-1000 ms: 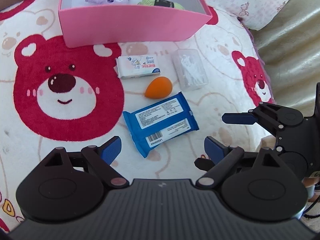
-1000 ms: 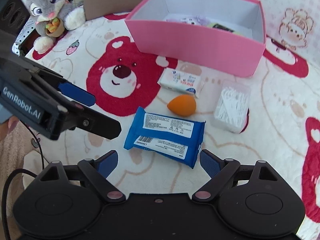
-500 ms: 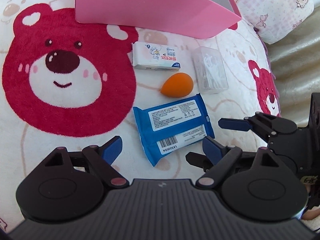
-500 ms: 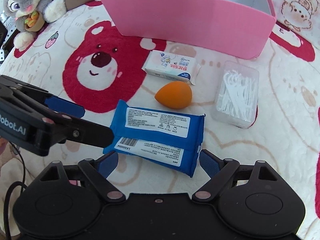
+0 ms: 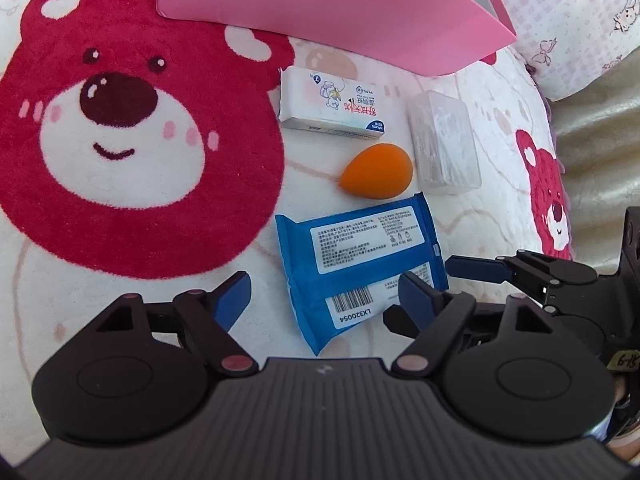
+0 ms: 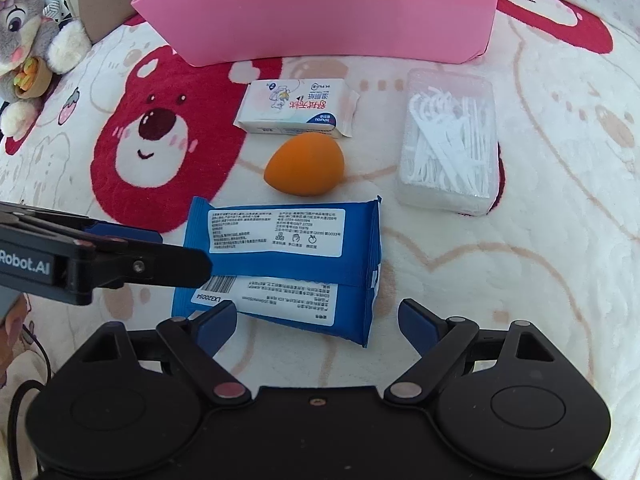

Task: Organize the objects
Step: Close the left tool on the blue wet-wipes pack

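Over the blanket (image 5: 132, 312) your left hand-held gripper (image 5: 326, 294) has dropped, jaws just narrowing but apart around the blue wipes pack (image 5: 360, 264); your right hand-held gripper (image 6: 316, 320) is apart too, so the pick is imminent.

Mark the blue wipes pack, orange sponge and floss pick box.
blue wipes pack (image 6: 280, 256), right wrist view, middle of its upper fold
orange sponge (image 6: 306, 164), right wrist view, centre of its body
floss pick box (image 6: 450, 144), right wrist view, middle of its clear lid
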Tool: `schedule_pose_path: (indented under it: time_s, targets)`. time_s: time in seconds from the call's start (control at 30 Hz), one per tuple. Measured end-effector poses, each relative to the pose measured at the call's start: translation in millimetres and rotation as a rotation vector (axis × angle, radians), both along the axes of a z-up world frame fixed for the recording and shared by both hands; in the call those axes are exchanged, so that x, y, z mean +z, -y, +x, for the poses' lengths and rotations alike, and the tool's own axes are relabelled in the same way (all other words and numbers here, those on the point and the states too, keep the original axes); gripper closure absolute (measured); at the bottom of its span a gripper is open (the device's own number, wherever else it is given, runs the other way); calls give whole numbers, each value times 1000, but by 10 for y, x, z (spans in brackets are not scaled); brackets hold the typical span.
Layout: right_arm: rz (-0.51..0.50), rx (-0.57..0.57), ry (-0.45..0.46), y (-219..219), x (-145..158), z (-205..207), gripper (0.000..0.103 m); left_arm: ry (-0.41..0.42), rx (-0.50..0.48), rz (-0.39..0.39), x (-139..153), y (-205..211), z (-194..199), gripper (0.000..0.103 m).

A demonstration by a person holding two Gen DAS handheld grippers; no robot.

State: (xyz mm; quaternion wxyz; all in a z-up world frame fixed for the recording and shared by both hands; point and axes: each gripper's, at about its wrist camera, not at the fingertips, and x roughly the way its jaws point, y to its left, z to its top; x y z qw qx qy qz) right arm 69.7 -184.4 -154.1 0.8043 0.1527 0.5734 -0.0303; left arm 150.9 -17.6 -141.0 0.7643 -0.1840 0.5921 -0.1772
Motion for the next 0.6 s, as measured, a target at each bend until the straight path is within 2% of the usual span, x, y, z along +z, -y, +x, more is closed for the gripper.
schedule_pose_path:
  time_s: [0.23,0.27,0.3,0.4,0.5,0.6]
  targets:
    - [37,-2,23,27,-13,0,20,-26,38,-64,-145,58,19,31]
    - [47,1,28,24,-18,1,22,-23,46,-60,-157,67,22,36]
    - [54,3,30,16,-24,4,23,-19,49,-50,-164,79,25,41]
    - [55,8,37,-9,-24,8,27,-10,56,-21,-176,96,32,49]
    - [61,-7,45,10,-18,-2,33,27,19,28,-140,148,7,52]
    - [59,-13,42,14,-30,-9,33,80,-18,90,-93,232,-21,53]
